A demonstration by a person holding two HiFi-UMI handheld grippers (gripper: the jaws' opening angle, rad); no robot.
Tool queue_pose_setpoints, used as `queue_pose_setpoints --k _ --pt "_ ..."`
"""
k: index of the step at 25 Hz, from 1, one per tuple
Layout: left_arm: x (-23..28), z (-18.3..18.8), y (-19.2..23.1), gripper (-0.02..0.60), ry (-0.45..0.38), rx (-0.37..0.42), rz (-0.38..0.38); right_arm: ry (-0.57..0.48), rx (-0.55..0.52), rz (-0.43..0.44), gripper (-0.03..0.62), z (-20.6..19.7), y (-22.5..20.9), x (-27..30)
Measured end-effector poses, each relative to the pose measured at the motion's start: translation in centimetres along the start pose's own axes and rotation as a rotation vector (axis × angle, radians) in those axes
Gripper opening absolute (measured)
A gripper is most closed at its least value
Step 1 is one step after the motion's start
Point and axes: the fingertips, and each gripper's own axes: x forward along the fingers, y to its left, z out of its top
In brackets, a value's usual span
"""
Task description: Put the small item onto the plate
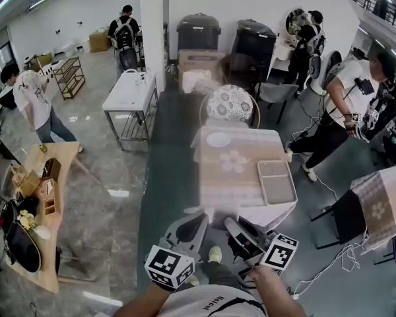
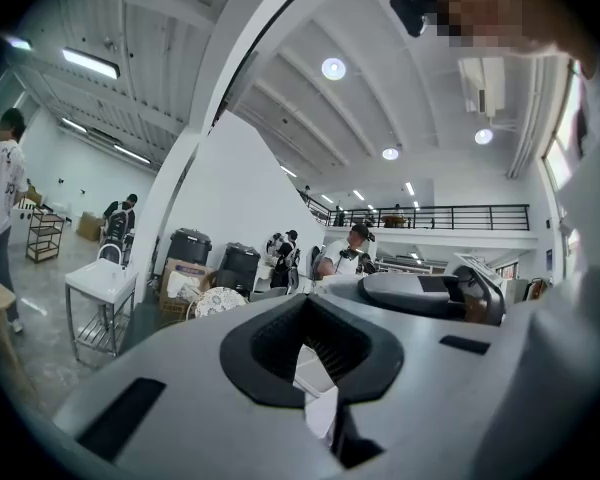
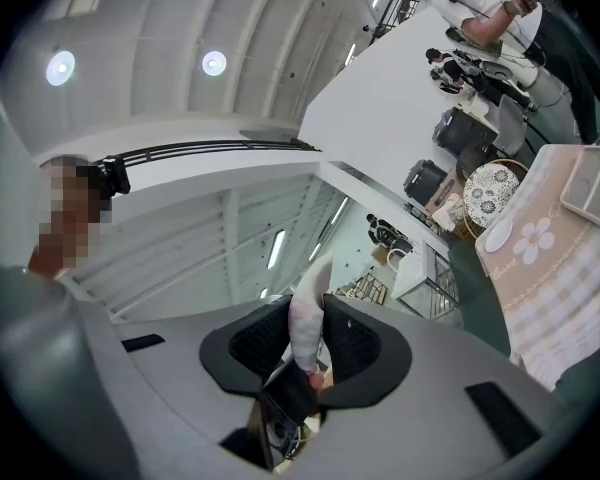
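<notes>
The right gripper (image 1: 241,226) pinches the pale small item (image 3: 306,318). The plate (image 1: 219,139) sits at the table's (image 1: 214,172) far end, well apart, so a jolt in transit could drop it short. The left gripper (image 1: 197,222) is slightly parted, empty.

Cloth-covered table (image 1: 228,183) with white plate (image 1: 219,139) at far end, grey tray (image 1: 276,181) near right edge.
</notes>
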Motion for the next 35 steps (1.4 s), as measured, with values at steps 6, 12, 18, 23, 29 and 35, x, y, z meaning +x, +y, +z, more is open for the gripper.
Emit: queue_pose_setpoints --k 6,12,18,23,29,35 --pt "1.9 -0.5 1.0 0.005 0.013 0.001 0.008 0.001 0.019 -0.001 0.097 0.8 -2.1 0.8" --pt "5.6 -1.4 3.4 0.005 0.041 -0.008 0.02 0.006 0.037 -0.005 0.097 2.9 -5.7 2.7" --pt "11.5 -1.7 6.0 0.006 0.071 -0.012 0.035 0.018 0.066 -0.015 0.097 6.4 -10.7 4.9" --pt "16.9 -0.7 7.9 0.005 0.071 -0.005 0.052 0.029 0.085 0.002 0.096 10.4 -14.1 6.9" --pt "22.3 0.1 9.3 0.005 0.058 0.002 0.072 0.024 0.101 0.021 0.097 14.6 -17.9 8.1" --pt "25.8 0.2 10.7 0.005 0.077 0.023 0.079 0.034 0.139 0.026 0.097 16.1 -20.8 9.6"
